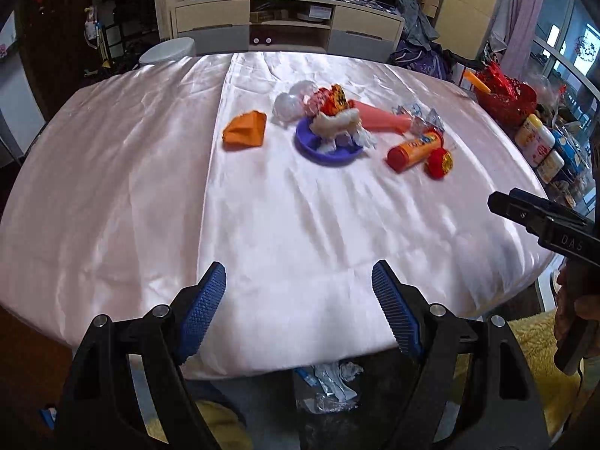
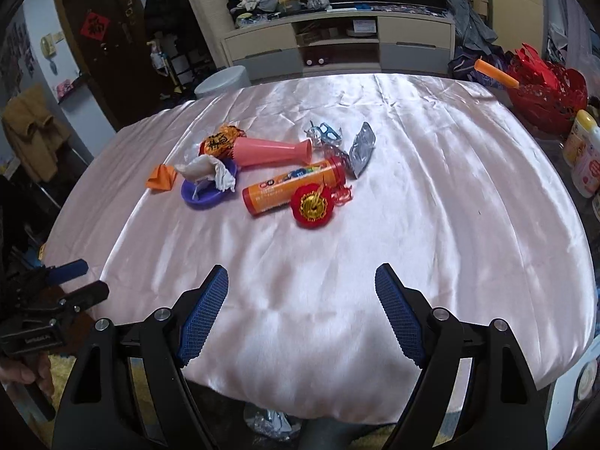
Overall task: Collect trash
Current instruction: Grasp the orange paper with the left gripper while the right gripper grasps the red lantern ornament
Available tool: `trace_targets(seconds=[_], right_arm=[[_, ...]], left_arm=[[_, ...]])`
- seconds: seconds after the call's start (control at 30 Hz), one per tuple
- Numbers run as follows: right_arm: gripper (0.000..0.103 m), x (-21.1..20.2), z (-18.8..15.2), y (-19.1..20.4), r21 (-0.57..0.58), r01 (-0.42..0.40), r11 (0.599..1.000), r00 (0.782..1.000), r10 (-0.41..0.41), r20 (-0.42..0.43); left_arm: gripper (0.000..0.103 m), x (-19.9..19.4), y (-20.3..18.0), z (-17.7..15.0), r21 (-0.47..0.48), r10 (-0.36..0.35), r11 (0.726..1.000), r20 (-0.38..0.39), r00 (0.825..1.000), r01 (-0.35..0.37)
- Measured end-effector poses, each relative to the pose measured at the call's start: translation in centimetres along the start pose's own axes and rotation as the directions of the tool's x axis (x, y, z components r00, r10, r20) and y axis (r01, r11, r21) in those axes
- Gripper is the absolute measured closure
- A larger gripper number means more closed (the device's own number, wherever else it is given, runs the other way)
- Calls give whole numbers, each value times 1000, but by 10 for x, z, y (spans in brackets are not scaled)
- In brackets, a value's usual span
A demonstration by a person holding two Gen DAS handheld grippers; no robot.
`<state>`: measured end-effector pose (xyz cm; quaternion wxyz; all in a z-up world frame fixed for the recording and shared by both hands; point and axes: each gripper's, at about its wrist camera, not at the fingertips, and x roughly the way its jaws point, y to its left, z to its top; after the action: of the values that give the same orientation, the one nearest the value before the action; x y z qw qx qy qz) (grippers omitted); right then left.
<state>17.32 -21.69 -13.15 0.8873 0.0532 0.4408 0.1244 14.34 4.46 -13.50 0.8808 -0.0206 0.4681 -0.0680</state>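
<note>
Trash sits clustered mid-bench on a glossy, wrinkled pink satin cloth [image 2: 431,187]. At its heart, a shallow purple plastic dish [image 2: 204,195] holds crumpled white tissue [image 2: 210,170]. Left of the dish lies a folded orange paper wedge [image 2: 162,177]; behind it, a crinkled orange-and-red wrapper [image 2: 219,140]. Right of the dish, a smooth pink flared cup [image 2: 272,152] lies on its side, and nearer the camera an orange tube [image 2: 288,185] with a red cap also lies flat. A fuzzy red round ornament [image 2: 313,204] with a gold centre touches the tube. Beyond the tube lie crumpled silver foil wrappers [image 2: 362,150] and clear cellophane [image 2: 322,133].

Both grippers hang above the bench's near edge, well short of the dish: the left gripper [image 1: 298,309] and right gripper [image 2: 302,313] each have jaws spread wide, ribbed blue pads bare, gripping nothing. Below the bench edge, more crumpled foil and plastic [image 1: 330,386] lies in a dark bin.

Far behind the dish stands a beige cabinet [image 2: 337,43] heaped with clothes; a red lattice basket [image 2: 547,93] sits at the bench's right corner.
</note>
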Motion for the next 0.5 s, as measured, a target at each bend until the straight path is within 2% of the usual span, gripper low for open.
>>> trace_targets(seconds=[0.17,0.37,0.4,0.47,0.5], right_arm=[[22,24,23,-2,13,2,1000,1000,-1,-15],[23,48,38,1,-9,-12,1000,1000,11,-29],[26,50,39,1,-5,-23,1000,1000,23,-20],[39,53,39,0,7,-42,999,999,42,-13],[41,55,39,0,14,-48,999,999,48,-13]], left_arm=[[27,15,21,41,-27,16,1000,21,1000,-15],[28,39,37,74,-48,45,998,26,999,-44],[28,44,39,79,-49,44,998,24,999,-42],[30,55,42,86,-50,42,998,22,999,-40],[34,59,43,89,-50,40,998,22,999,-38]])
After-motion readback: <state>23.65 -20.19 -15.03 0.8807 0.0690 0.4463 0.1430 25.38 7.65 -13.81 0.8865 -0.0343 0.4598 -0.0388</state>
